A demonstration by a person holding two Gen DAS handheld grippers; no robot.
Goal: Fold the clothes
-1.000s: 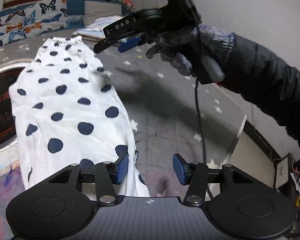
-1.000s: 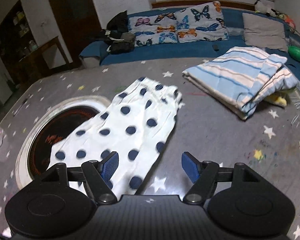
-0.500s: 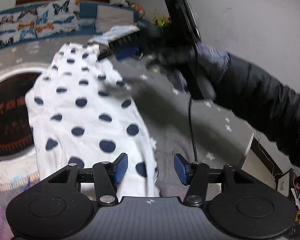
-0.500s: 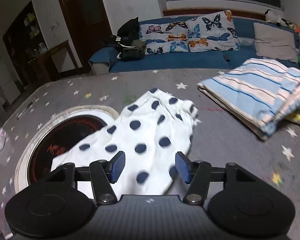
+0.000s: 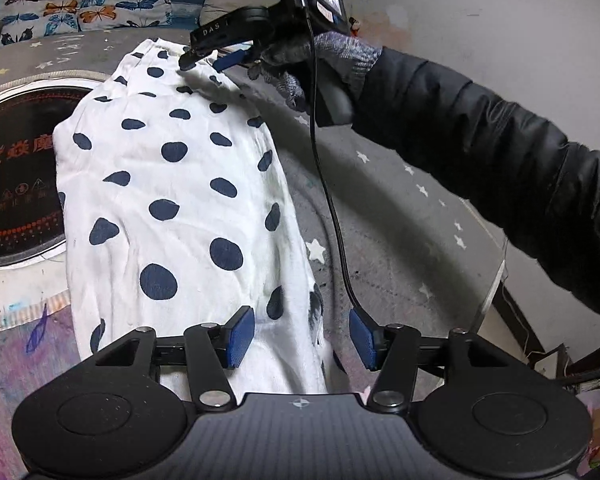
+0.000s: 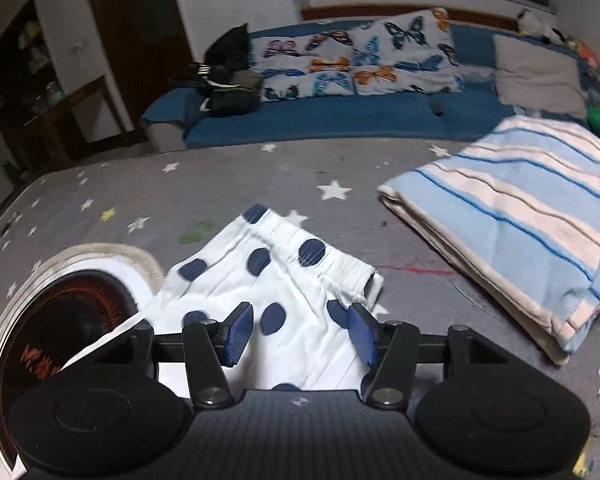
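Note:
A white garment with navy polka dots [image 5: 180, 184] lies lengthwise on the grey star-print table cover [image 5: 380, 216]. My left gripper [image 5: 302, 338] is open, its jaws straddling the garment's near right edge. My right gripper [image 5: 204, 58] shows in the left wrist view, held by a gloved hand, low over the garment's far end. In the right wrist view the right gripper [image 6: 300, 334] is open with the elastic waistband end of the garment [image 6: 300, 280] between and just beyond its jaws.
A round inset cooktop [image 5: 8, 176] lies partly under the garment's left side; it also shows in the right wrist view [image 6: 60, 320]. A folded blue striped blanket [image 6: 520, 220] lies at the far right. A blue sofa with butterfly pillows [image 6: 360, 60] stands behind.
My right gripper has dropped and moved forward to the garment's waistband end. My left gripper has shifted so that its jaws straddle the near right edge.

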